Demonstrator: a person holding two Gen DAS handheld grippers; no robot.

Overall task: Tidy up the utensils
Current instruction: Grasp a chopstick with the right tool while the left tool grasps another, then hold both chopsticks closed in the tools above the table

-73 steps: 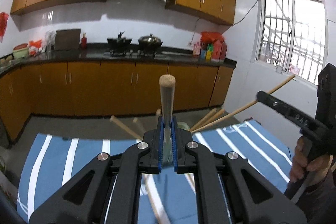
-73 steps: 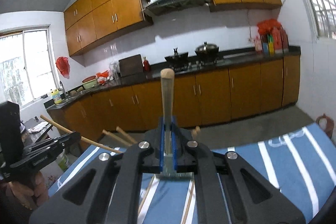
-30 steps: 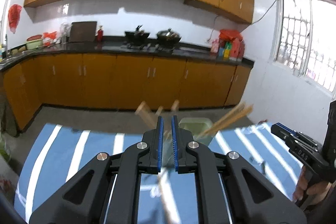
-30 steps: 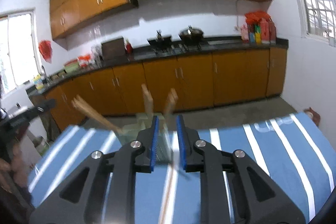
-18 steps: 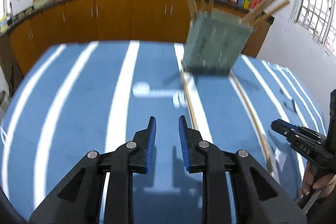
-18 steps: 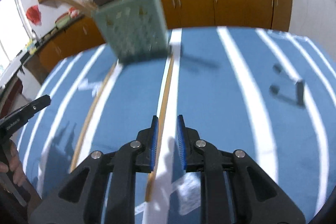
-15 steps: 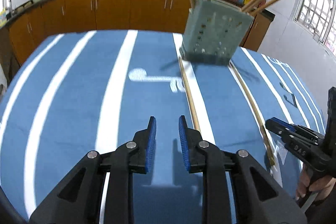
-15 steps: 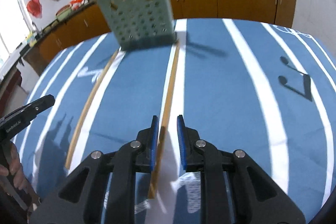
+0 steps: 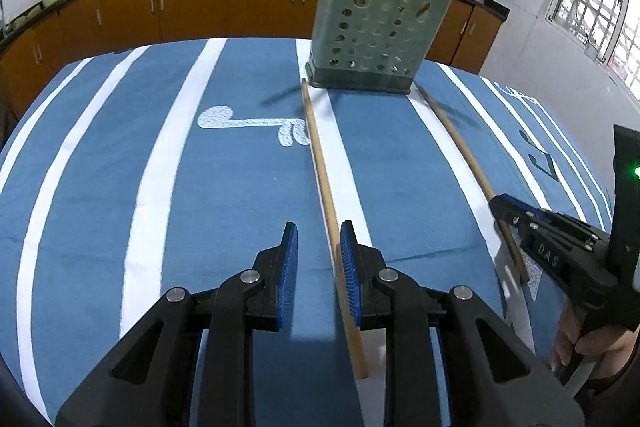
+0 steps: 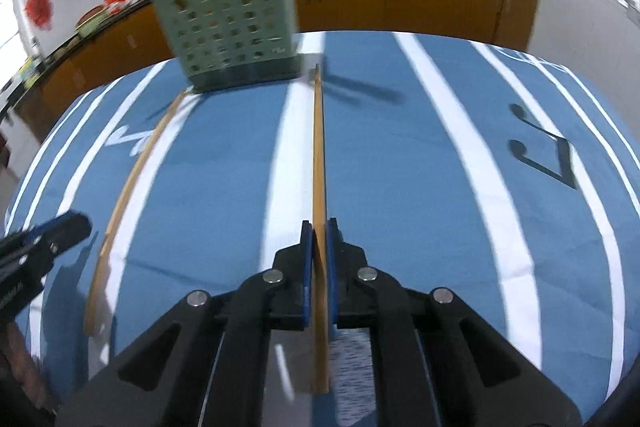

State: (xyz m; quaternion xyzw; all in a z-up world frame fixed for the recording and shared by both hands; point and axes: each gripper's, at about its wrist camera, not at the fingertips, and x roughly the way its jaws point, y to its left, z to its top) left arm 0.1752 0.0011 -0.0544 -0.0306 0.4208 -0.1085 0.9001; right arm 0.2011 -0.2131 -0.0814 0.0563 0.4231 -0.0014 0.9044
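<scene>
A green perforated holder (image 9: 368, 39) (image 10: 228, 27) stands at the far end of the striped cloth with several wooden sticks in it. Two more wooden sticks lie flat on the cloth. My left gripper (image 9: 319, 227) is open low over one stick (image 9: 320, 155), which runs under its right finger; the pads do not press it. In the right wrist view its black tip (image 10: 76, 223) shows at the left edge. The right gripper (image 10: 319, 223) is shut on the other stick (image 10: 318, 147), near its close end. From the left wrist view that gripper (image 9: 500, 201) sits on the stick at the right.
The blue cloth (image 9: 224, 167) with white stripes and music-note prints covers the table. Orange kitchen cabinets (image 9: 192, 7) and a dark counter with pots stand behind it. A person's hand (image 9: 580, 343) holds the right gripper's handle.
Both grippers let go of upright sticks at the holder, then came down to the cloth. The left jaws opened wider. The right jaws closed on the stick lying on the cloth.
</scene>
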